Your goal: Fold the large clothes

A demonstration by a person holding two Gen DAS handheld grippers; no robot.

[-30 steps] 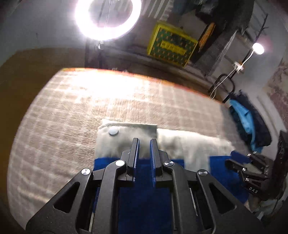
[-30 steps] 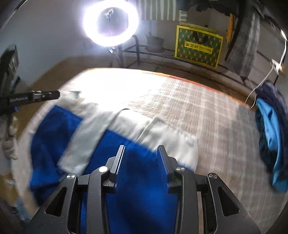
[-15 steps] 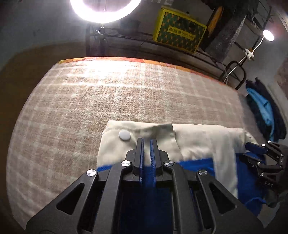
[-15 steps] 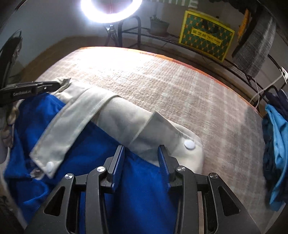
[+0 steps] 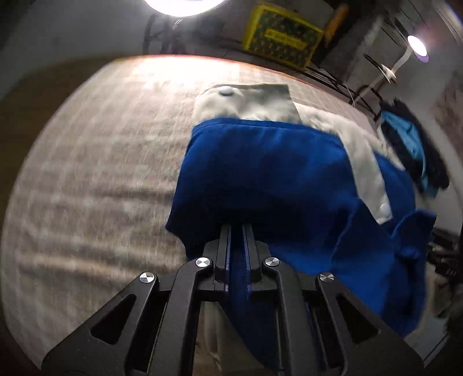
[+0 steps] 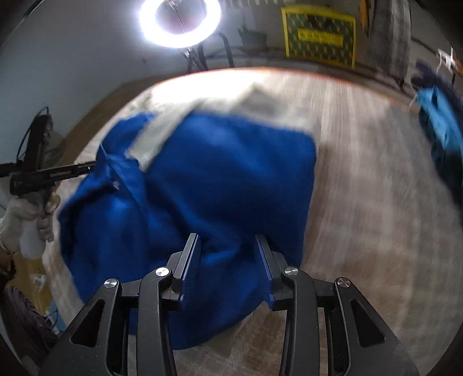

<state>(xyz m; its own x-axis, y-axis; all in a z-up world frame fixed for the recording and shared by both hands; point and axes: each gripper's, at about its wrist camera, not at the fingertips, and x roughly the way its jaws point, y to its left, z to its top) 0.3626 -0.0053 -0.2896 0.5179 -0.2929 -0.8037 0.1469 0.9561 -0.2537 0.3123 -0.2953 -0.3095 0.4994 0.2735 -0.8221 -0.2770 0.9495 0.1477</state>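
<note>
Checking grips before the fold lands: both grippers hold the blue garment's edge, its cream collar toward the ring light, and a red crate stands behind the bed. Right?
Not quite: the crate is yellow, not red, as the right wrist view shows. The rest holds: left gripper and right gripper hold the blue garment, cream collar toward the ring light.

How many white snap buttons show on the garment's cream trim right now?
1: a white snap on the cream band's far-left corner in the left wrist view. Others may be hidden under the blue fabric or blurred.

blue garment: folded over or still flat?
Folded over, unfinished: the blue garment is doubled with a rounded fold edge over its cream lining, and both grippers grip it.
</note>
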